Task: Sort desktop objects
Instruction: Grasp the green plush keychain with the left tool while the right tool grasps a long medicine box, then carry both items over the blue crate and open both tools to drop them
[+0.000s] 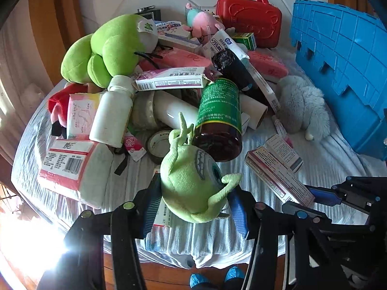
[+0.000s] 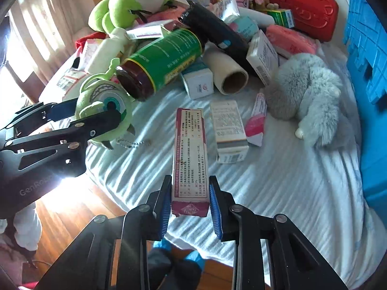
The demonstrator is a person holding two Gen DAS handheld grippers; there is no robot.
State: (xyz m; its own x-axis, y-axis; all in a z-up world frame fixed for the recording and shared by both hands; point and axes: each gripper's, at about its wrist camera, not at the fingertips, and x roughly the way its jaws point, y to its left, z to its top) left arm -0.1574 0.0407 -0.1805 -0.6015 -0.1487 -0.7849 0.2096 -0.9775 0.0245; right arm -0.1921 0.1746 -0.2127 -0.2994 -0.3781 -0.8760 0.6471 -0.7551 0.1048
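The left claw (image 1: 193, 205) grips a green one-eyed plush (image 1: 191, 183), lifted at the pile's 6 o'clock edge, just in front of a brown bottle with a green label (image 1: 219, 120). To its right, the right claw (image 2: 189, 205) clamps the near end of a long maroon-edged box (image 2: 191, 154), which points toward 12 o'clock over the striped bench cloth (image 2: 278, 193). A grey furry toy (image 2: 312, 111) lies at 2 o'clock, beside a blue crate (image 2: 367, 55).
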